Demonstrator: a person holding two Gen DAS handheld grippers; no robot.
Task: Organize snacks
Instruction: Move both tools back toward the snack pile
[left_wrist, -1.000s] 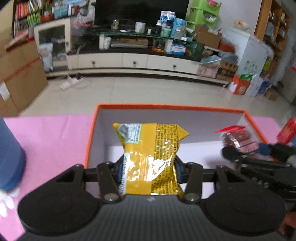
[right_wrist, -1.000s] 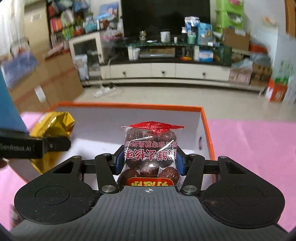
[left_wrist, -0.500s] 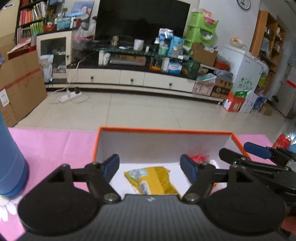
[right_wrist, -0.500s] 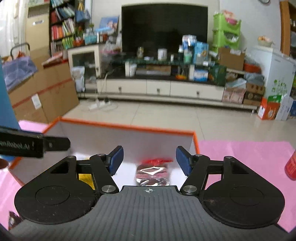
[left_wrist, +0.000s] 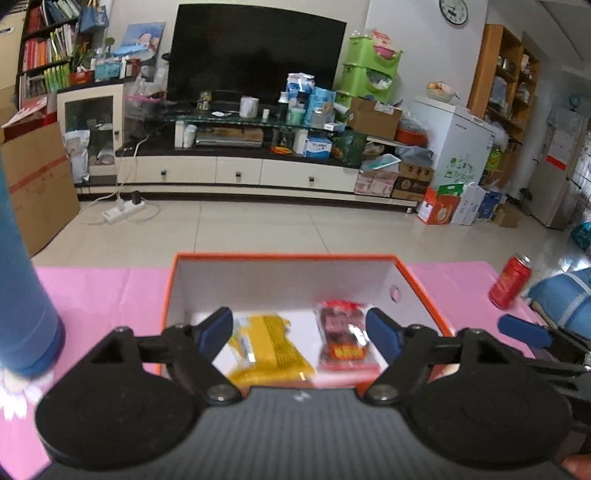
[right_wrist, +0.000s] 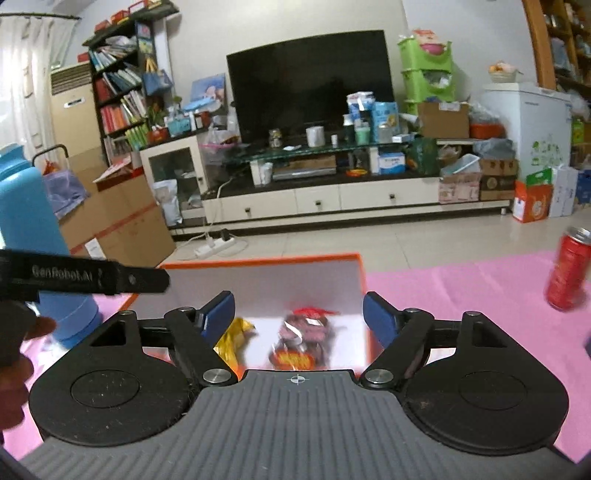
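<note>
An orange box (left_wrist: 284, 257) with a white inside stands on the pink tablecloth. A yellow snack bag (left_wrist: 269, 349) and a clear red-labelled bag of dates (left_wrist: 345, 341) lie side by side on its floor. My left gripper (left_wrist: 300, 330) is open and empty above the box's near edge. My right gripper (right_wrist: 299, 314) is also open and empty above the box (right_wrist: 258, 260); the dates bag (right_wrist: 304, 341) and the yellow bag (right_wrist: 232, 338) show below it. The left gripper's side (right_wrist: 81, 275) crosses the right wrist view at left.
A tall blue bottle (left_wrist: 22, 288) stands on the cloth left of the box, also seen in the right wrist view (right_wrist: 33, 236). A red drink can (left_wrist: 511, 280) stands to the right (right_wrist: 567, 273). A blue bundle (left_wrist: 565, 295) lies at far right.
Both grippers opened and let go of their bags, which now lie in the box. Both grippers have pulled back and up from the box.
</note>
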